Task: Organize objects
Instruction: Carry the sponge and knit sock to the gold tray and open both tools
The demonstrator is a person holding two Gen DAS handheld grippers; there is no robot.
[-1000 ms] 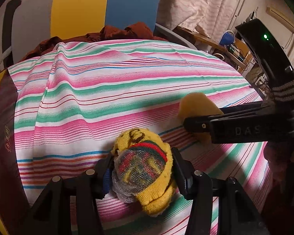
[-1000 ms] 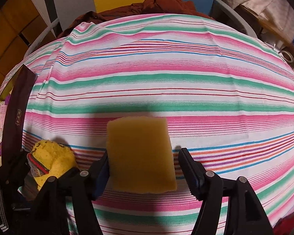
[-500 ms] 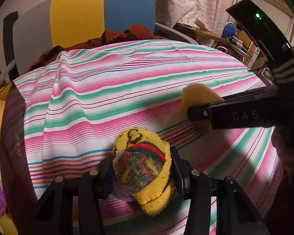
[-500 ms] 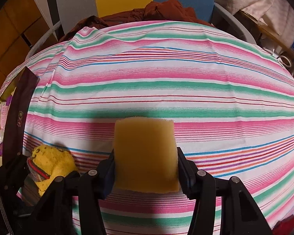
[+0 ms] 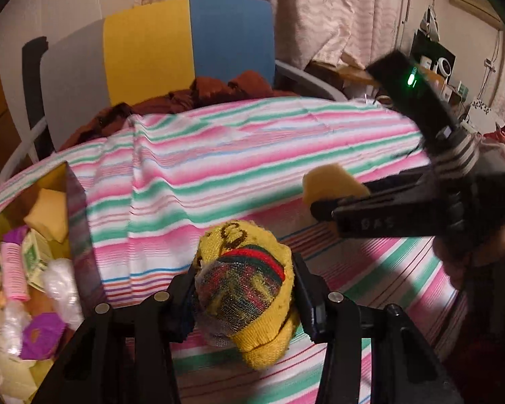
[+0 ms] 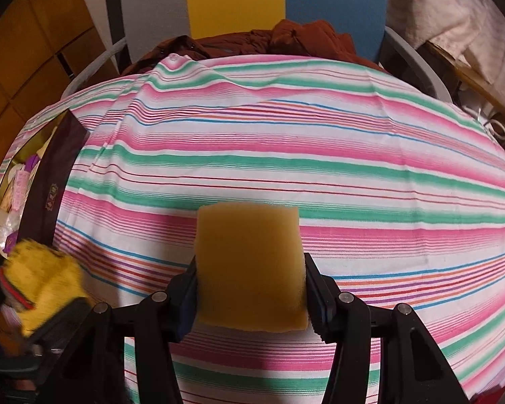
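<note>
Sponge [image 6: 249, 266] sits clamped between right tongs [image 6: 250, 298]; sock bundle [image 5: 244, 289] between left tongs [image 5: 244, 298].

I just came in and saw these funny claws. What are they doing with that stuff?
A person is tidying up with two hand-held grippers. The left gripper is squeezing a rolled-up yellow sock, and the right gripper is squeezing a yellow sponge. Both are held above a table with a striped cloth. An open box at the left edge already holds a jumble of small things, so these two probably go in there next.
</note>
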